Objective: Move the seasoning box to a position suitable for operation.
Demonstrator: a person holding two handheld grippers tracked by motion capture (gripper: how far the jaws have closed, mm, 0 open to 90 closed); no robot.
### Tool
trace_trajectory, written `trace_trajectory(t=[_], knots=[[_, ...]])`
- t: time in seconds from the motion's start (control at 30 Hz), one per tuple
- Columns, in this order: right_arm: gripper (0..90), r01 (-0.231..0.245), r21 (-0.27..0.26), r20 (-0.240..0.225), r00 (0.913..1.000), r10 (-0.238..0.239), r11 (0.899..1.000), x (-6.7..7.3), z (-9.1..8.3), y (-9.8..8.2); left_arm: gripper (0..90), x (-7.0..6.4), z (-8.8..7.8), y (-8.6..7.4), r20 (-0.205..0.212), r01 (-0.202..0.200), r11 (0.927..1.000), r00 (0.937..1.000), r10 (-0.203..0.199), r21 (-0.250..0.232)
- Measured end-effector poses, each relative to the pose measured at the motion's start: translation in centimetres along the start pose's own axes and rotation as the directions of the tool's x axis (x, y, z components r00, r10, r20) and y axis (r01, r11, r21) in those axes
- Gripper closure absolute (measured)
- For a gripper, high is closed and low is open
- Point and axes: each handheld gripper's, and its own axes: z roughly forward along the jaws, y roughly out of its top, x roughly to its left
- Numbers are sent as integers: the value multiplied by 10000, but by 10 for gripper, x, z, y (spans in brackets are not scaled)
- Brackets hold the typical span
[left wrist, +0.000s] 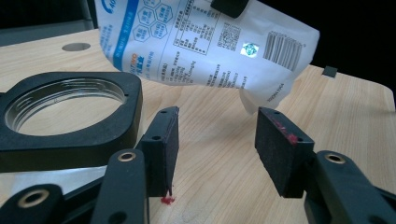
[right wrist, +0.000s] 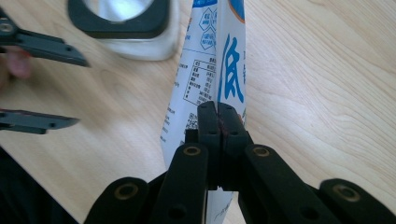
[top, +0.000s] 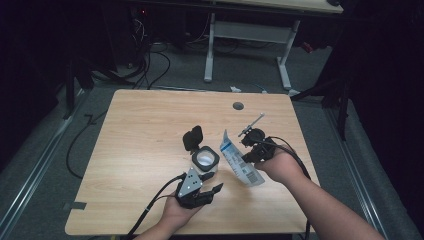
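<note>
A white and blue printed pouch [top: 239,161] hangs tilted above the table, and my right gripper [top: 247,158] is shut on its edge. In the right gripper view the two jaws [right wrist: 218,122] press flat together on the pouch [right wrist: 229,70]. To its left stands a clear square jar [top: 205,159] with a black rim, its black lid [top: 193,138] flipped up behind it. My left gripper [top: 215,183] sits just in front of the jar, open with nothing between its pads [left wrist: 163,148]. In that view the pouch [left wrist: 205,42] hangs above and beyond the left gripper [left wrist: 217,154], with the jar rim [left wrist: 70,116] to its left.
The wooden table [top: 145,130] has a round cable hole [top: 238,106] near its far edge. A second desk [top: 250,30] stands beyond, with cables on the floor. The left half of the table holds nothing.
</note>
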Motion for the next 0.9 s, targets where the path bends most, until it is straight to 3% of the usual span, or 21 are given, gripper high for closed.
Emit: trace_trajectory(t=[0.3, 0.4, 0.43, 0.6, 0.77, 0.9], knots=[[899, -475, -28, 118, 9988, 475, 9989, -15, 2, -8, 505, 1, 0, 0, 66, -40, 10000, 10000, 40, 27], [899, -439, 6, 157, 9989, 438, 9990, -19, 3, -11, 506, 2, -1, 0, 27, -88, 10000, 10000, 88, 28], [899, -655, 38, 135, 9978, 655, 9978, -19, 3, -12, 506, 2, -2, 1, -2, -105, 9999, 9999, 105, 17], [900, -554, -16, 203, 9983, 554, 9985, -25, 4, -15, 508, 6, -5, 2, -180, -266, 9996, 9995, 267, 35], [900, -796, -44, 246, 9965, 797, 9968, -32, 3, -19, 506, 10, -10, -1, -291, -549, 9978, 9980, 560, 370], [899, -980, -25, 346, 9946, 980, 9952, -37, 2, -22, 501, 18, -16, -3, -330, -452, 9977, 9984, 469, 514]])
